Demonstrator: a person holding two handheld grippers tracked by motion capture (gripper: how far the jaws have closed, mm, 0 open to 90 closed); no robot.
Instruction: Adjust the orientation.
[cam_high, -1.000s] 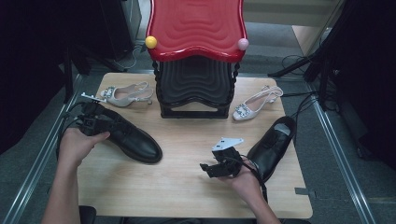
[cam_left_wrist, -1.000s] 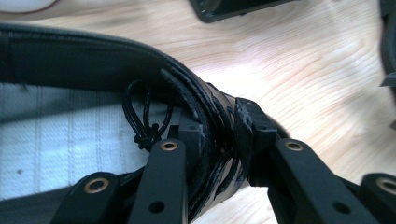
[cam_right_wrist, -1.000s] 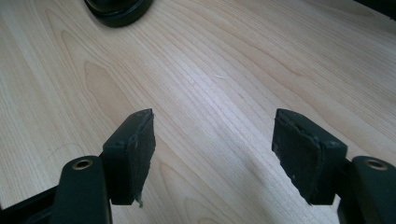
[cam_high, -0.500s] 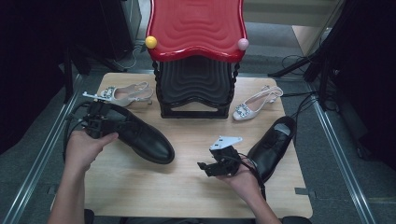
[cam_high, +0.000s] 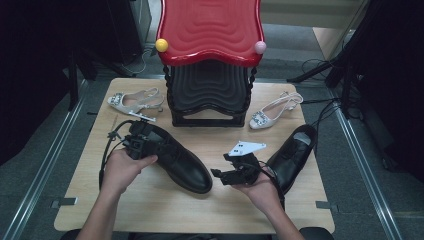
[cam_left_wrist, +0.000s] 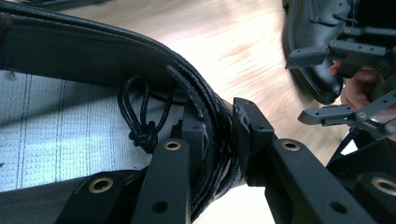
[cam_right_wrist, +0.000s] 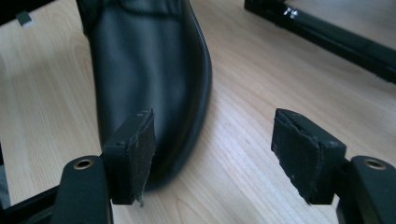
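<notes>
Two tools are at work: the left tool (cam_high: 141, 141) is clenched on the collar of the black shoe (cam_high: 181, 162), which lies on the counter (cam_high: 150, 210). The right tool (cam_high: 231, 174) hangs released near its toe; better to steady the toe before lifting.

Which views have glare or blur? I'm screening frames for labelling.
Left gripper view: glare whitens the table; the shoe's collar is sharp. Right gripper view: black shoe toe shows soft sheen, near pads slightly soft. High view: dim, dark surroundings.
</notes>
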